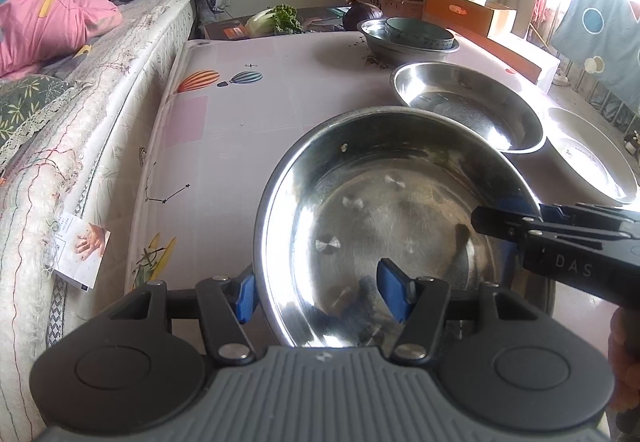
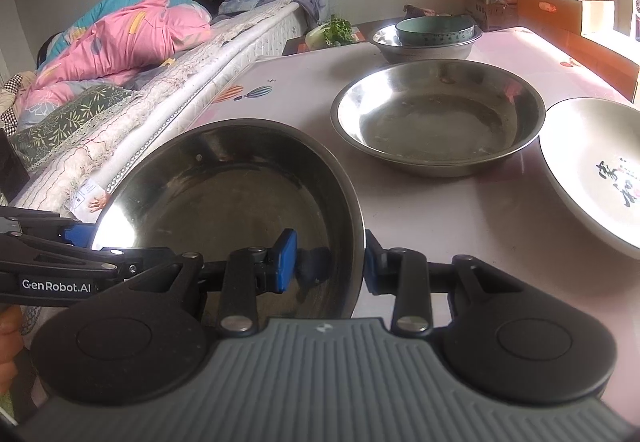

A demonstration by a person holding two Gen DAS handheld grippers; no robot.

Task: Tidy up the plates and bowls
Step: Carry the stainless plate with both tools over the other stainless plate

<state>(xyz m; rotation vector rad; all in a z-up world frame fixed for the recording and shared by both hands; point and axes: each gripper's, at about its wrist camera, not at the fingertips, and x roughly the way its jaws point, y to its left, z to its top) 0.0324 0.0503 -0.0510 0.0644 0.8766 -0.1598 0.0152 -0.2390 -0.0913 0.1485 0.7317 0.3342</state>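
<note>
My left gripper (image 1: 322, 292) straddles the rim of the near shallow round stainless-steel plate (image 1: 384, 226) at about 7 o'clock, one blue pad outside and one inside; the jaws stand half wide, and I cannot tell whether the pads press. My right gripper (image 2: 330, 262) stands narrower astride the same rim at about 4 o'clock, pads close against the wall, seemingly gripping, though I cannot be sure. That plate sits at the near edge of the pink patterned bench (image 1: 224, 113). At 1 o'clock lies a second steel plate (image 2: 436, 113); further right, a white ceramic plate with black characters (image 2: 596, 169); at 12 o'clock, a steel bowl holding a green bowl (image 2: 436, 29). I judge this the pick-up step. Next: lift evenly and nest it in the second plate.
</note>
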